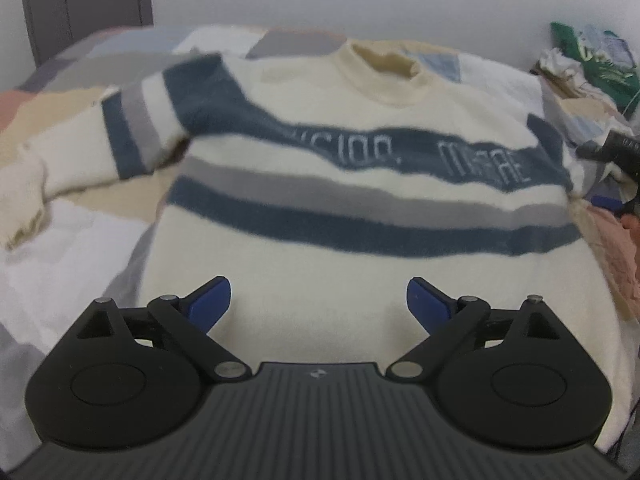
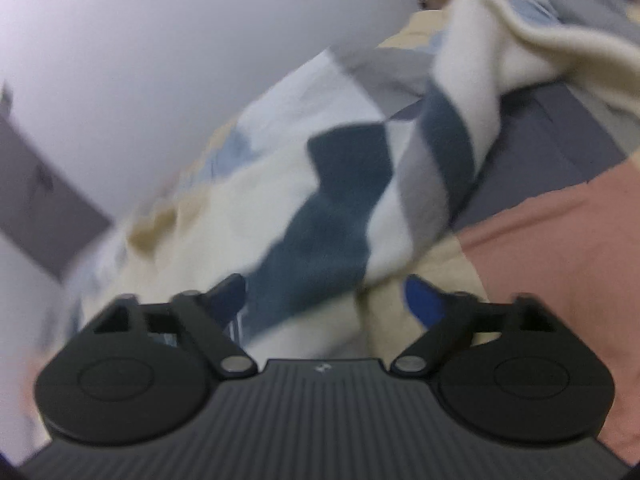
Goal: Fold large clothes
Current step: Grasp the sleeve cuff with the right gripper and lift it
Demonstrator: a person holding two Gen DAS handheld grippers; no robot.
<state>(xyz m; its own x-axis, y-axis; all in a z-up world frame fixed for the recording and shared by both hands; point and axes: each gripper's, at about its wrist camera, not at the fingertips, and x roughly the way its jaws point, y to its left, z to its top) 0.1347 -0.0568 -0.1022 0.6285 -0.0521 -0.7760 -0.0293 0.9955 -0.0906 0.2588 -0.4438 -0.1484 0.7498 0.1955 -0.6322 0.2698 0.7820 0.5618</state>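
The cream sweater [image 1: 360, 216] with blue and grey stripes lies front-up on the patchwork bed [image 1: 64, 208], one sleeve [image 1: 132, 136] angled outward, while the left gripper [image 1: 319, 300] hovers released above its hem and the right gripper [image 2: 325, 300], also released, hangs over the other striped sleeve [image 2: 436, 160].

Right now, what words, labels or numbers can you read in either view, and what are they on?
"...UCIOO, MFAE": pale lettering on the sweater's upper blue stripe, blurred, reading uncertain.
Green bag by the wall: print too blurred to read.
Right wrist view: no text visible.
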